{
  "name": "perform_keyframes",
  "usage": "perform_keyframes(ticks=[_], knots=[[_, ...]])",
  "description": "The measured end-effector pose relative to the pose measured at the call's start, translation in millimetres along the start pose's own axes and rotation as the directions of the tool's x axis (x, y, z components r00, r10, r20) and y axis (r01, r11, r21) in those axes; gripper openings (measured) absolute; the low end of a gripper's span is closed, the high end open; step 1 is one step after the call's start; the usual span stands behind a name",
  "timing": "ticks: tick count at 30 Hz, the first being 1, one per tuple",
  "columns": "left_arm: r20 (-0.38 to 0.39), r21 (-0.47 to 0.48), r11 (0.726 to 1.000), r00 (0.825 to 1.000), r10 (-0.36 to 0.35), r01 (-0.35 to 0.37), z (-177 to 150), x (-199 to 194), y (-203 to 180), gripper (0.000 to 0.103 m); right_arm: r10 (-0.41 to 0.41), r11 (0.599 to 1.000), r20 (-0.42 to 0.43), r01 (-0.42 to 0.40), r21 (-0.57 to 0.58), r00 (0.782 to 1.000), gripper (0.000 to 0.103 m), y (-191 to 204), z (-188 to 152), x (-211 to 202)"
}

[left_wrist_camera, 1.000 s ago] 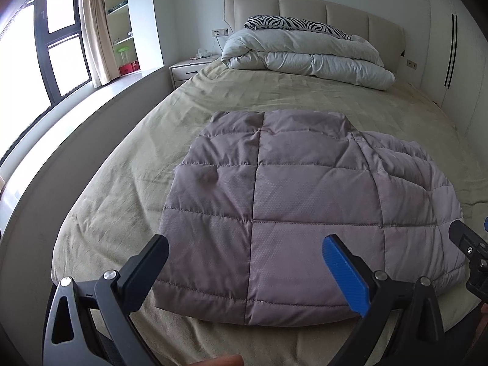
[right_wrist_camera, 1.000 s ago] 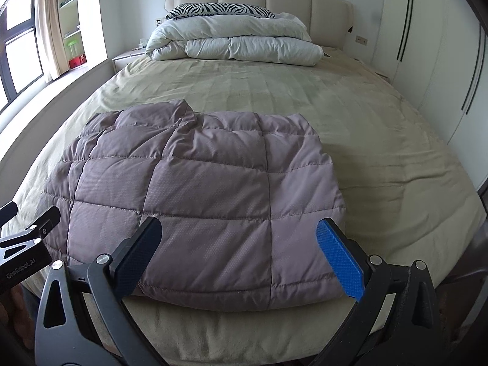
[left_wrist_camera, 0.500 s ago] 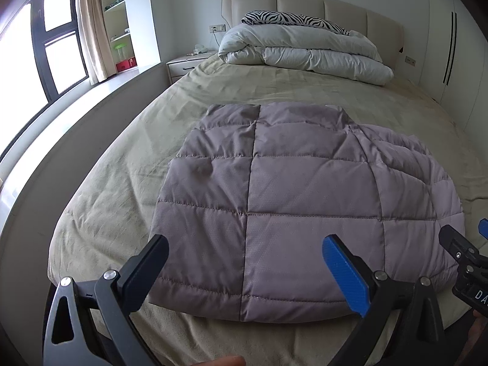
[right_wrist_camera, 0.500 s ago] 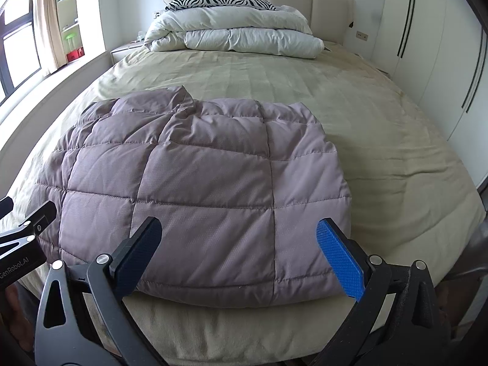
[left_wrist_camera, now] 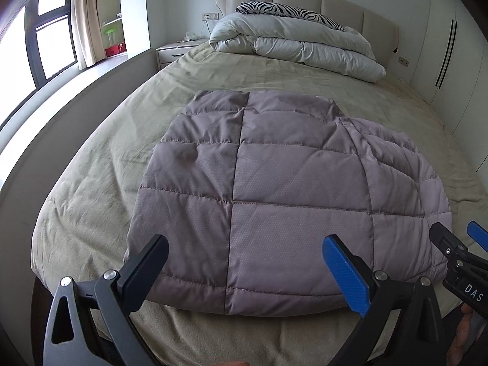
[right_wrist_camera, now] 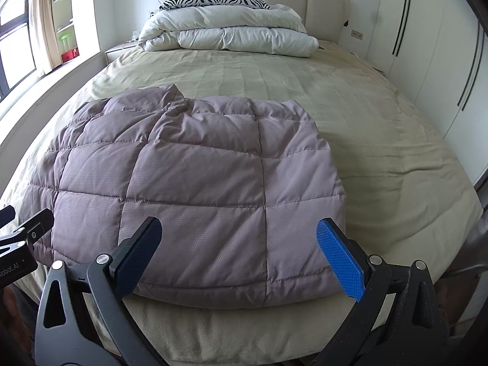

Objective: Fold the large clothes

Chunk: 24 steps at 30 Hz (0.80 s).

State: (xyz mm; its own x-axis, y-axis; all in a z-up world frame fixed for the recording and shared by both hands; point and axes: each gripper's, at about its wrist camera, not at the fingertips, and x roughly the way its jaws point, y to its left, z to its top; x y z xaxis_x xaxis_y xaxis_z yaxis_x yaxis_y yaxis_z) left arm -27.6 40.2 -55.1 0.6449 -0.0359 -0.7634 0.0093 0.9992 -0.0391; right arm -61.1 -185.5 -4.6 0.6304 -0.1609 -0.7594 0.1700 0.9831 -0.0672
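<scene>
Left wrist view: you are holding the left claw (left_wrist_camera: 244, 262) with its jaws spread wide and nothing between them. The quilted jacket (left_wrist_camera: 274, 189) is lying flat on the bed (left_wrist_camera: 91, 189) directly ahead of the claw, its near hem just beyond the fingertips. The right claw (left_wrist_camera: 457, 244) is showing at the right edge, beside the jacket's right corner. Risk: the padding is looking thick and slippery, so a shallow pinch at the hem is likely catching only the top layer, and the layers underneath are then sliding apart as you lift.

Right wrist view: you are holding the right claw (right_wrist_camera: 238, 250) equally spread and empty, with the jacket (right_wrist_camera: 198, 183) straight ahead and its hem just past the fingertips. Far ahead and left of the claw, the collar end is bunching up. Risk: folding over that lump is probably giving a crooked, springy fold. Lifting the two corners unevenly is likely dragging the jacket toward the bed's near edge.
</scene>
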Motion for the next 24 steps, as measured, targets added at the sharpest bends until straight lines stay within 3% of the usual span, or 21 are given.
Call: perform_keyframes(ticks=[24], knots=[[-0.005, 0.012, 1.0, 1.0, 0.002, -0.002, -1.4, 0.8, -4.2, 0.103, 0.0, 1.0, -0.01, 0.0, 0.004, 1.0, 0.103, 0.8, -5.8, 5.0]])
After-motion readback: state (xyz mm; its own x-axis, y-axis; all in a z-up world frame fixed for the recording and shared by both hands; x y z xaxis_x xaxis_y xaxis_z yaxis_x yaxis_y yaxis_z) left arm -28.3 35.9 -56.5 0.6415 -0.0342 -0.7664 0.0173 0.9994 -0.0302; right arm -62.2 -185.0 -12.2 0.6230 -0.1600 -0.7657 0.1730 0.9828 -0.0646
